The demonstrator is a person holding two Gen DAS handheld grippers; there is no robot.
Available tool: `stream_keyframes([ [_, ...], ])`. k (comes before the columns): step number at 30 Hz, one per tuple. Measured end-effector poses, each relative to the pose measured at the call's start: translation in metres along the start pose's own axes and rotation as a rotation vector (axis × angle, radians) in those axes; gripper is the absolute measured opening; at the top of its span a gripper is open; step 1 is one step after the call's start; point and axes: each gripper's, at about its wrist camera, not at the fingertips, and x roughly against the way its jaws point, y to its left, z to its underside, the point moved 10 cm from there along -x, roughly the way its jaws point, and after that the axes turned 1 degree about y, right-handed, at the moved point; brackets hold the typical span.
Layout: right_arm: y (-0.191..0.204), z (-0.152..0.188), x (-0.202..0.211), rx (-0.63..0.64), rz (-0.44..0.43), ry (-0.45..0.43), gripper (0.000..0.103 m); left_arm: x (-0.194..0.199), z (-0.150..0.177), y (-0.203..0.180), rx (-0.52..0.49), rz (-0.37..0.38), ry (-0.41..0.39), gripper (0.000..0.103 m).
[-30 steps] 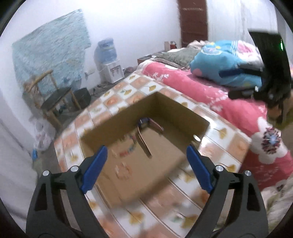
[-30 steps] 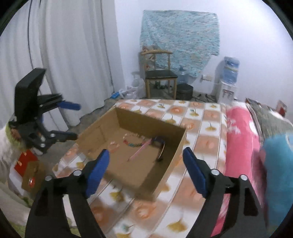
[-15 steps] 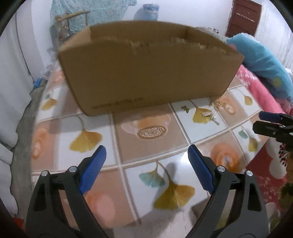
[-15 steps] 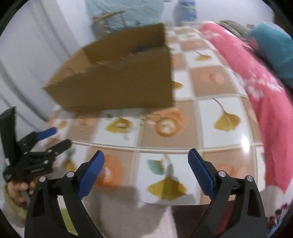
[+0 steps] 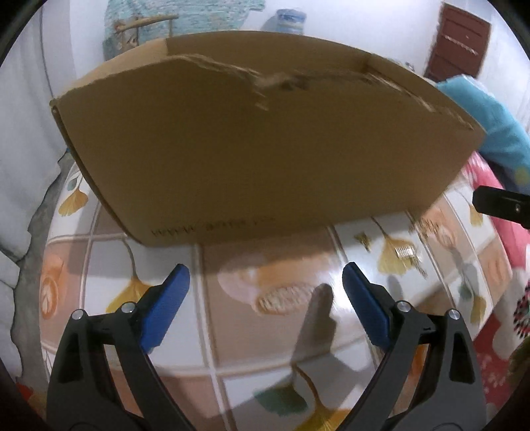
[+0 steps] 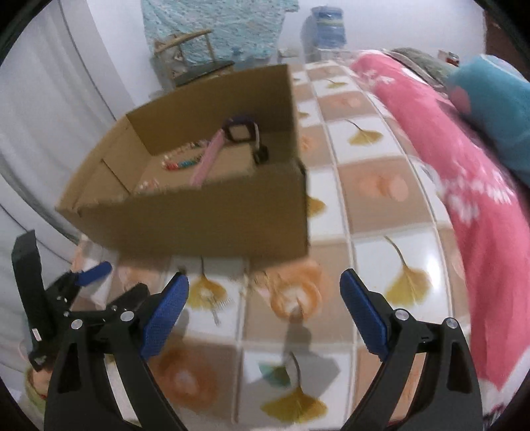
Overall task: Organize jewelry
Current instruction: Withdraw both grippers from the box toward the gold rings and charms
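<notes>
A brown cardboard box [image 5: 265, 132] stands on the tiled table [image 5: 205, 331] and fills the left wrist view just ahead of my left gripper [image 5: 265, 275], which is open and holds nothing. The right wrist view looks into the box [image 6: 198, 218]: a pink-strapped watch [image 6: 210, 159], a dark watch [image 6: 241, 132] and a beaded bracelet [image 6: 182, 164] lie inside. Small gold pieces [image 5: 405, 253] lie loose on the table in front of the box, right of the left gripper. My right gripper [image 6: 265, 285] hangs open and empty over the table, with the left gripper [image 6: 116, 281] to its left.
A bed with a pink flowered blanket [image 6: 480, 199] and a blue pillow [image 6: 493, 109] runs along the table's right side. A wooden chair [image 6: 188, 56] and a water dispenser [image 6: 326, 30] stand by the far wall. White curtains [image 6: 49, 116] hang at the left.
Both grippers have sunk from above the box down to just over the table in front of it. The left view no longer looks into the box; its front wall fills the view.
</notes>
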Motion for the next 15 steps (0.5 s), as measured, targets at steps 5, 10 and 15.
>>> stream_keyframes([
  [5,-0.01,-0.027,-0.017,-0.03,0.011,0.001,0.09,-0.005,-0.01,0.008,0.034,0.0,-0.002,0.09],
  [10,-0.017,-0.034,-0.021,-0.072,0.002,0.003,0.09,-0.006,-0.008,0.003,0.005,-0.006,-0.007,0.09],
  [15,-0.022,0.004,-0.005,-0.022,0.043,0.044,0.09,0.004,0.005,-0.017,-0.04,0.058,-0.006,0.09],
])
